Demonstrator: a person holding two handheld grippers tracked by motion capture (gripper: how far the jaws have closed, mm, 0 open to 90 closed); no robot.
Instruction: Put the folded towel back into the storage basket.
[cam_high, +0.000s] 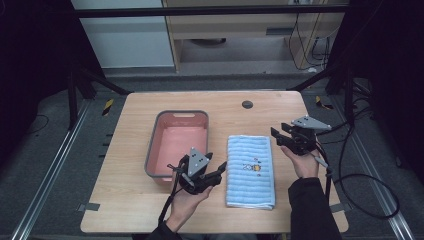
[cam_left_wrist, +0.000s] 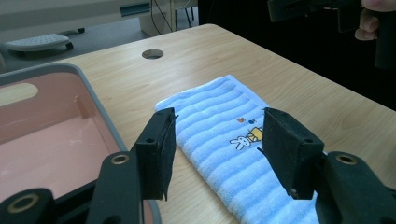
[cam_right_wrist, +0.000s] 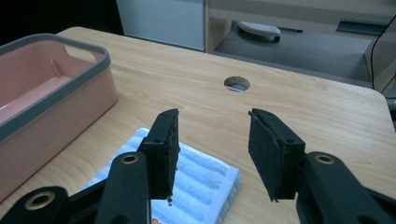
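Observation:
A folded light-blue striped towel (cam_high: 250, 170) with a small rabbit print lies flat on the wooden table, right of centre. To its left stands a pink basin (cam_high: 182, 114) with a grey rim and nothing inside. My left gripper (cam_high: 217, 168) hovers between the basin's near corner and the towel's left edge, open, jaws pointing at the towel (cam_left_wrist: 210, 105). My right gripper (cam_high: 276, 134) is held off the towel's far right corner, open and holding nothing. In the right gripper view the open right gripper (cam_right_wrist: 212, 126) hangs above the towel's corner (cam_right_wrist: 198, 175). The left gripper (cam_left_wrist: 217, 126) holds nothing.
A round cable hole (cam_high: 247, 104) sits in the table near its far edge. The basin's wall (cam_right_wrist: 70, 100) rises left of the right gripper. Cables (cam_high: 360, 180) trail off the table's right side. Bare tabletop (cam_high: 125, 200) lies in front of the basin.

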